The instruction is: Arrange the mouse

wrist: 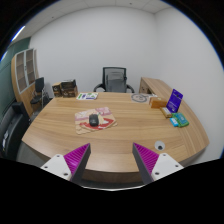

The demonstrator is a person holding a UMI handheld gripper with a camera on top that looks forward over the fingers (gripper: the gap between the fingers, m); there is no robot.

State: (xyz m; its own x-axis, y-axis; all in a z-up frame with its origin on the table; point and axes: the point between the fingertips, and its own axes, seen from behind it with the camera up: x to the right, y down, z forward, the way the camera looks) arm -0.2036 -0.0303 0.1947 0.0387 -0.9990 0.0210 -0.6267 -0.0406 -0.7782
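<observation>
A dark mouse (94,119) lies on a pinkish patterned mouse mat (95,122) near the middle of a large wooden table (60,135). My gripper (111,160) is held over the table's near edge, well short of the mouse. Its two fingers with purple pads (74,158) stand wide apart with nothing between them. The mouse lies beyond the fingers, a little to the left of the gap's middle.
A purple box (176,99) and a teal object (180,120) stand at the table's right side. Books (88,96) lie at the far side. A round pale object (140,98) lies far right. An office chair (116,79) stands behind the table, a shelf (27,72) at the left wall.
</observation>
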